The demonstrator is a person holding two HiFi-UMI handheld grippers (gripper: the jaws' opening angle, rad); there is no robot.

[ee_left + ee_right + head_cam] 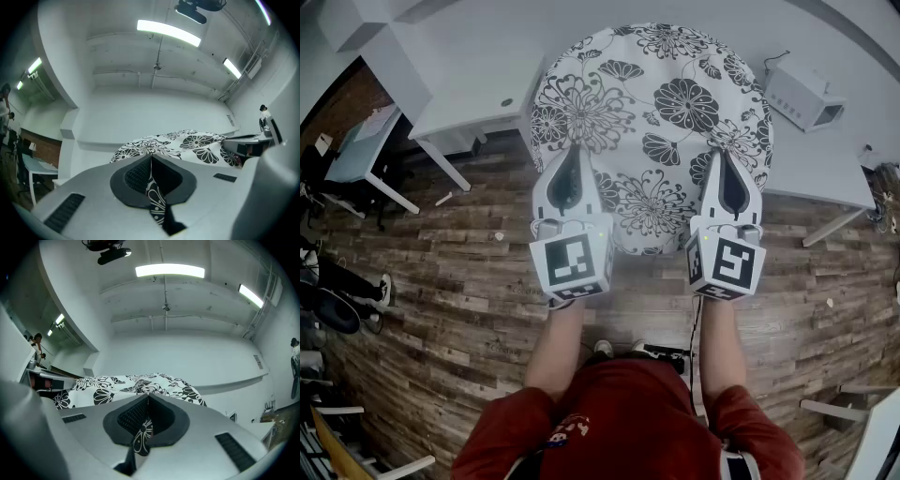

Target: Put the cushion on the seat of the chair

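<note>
The cushion [661, 122] is round, white, with a black flower print. It hangs in the air in front of me, above the wooden floor, held by its near edge. My left gripper [569, 155] is shut on the left part of that edge, my right gripper [725, 157] on the right part. In the left gripper view the jaws pinch a fold of printed fabric at the gripper [151, 159], and the cushion [187, 142] spreads beyond. The right gripper [147, 398] clamps fabric the same way, cushion [136, 383] behind. Both gripper views look up at the ceiling. I cannot make out the chair's seat.
White tables stand at the back left [478, 103] and back right [825, 173], the right one carrying a white box [802, 94]. A dark office chair base [328, 309] is at the far left. A power strip [667, 353] lies on the plank floor [441, 300] by my feet.
</note>
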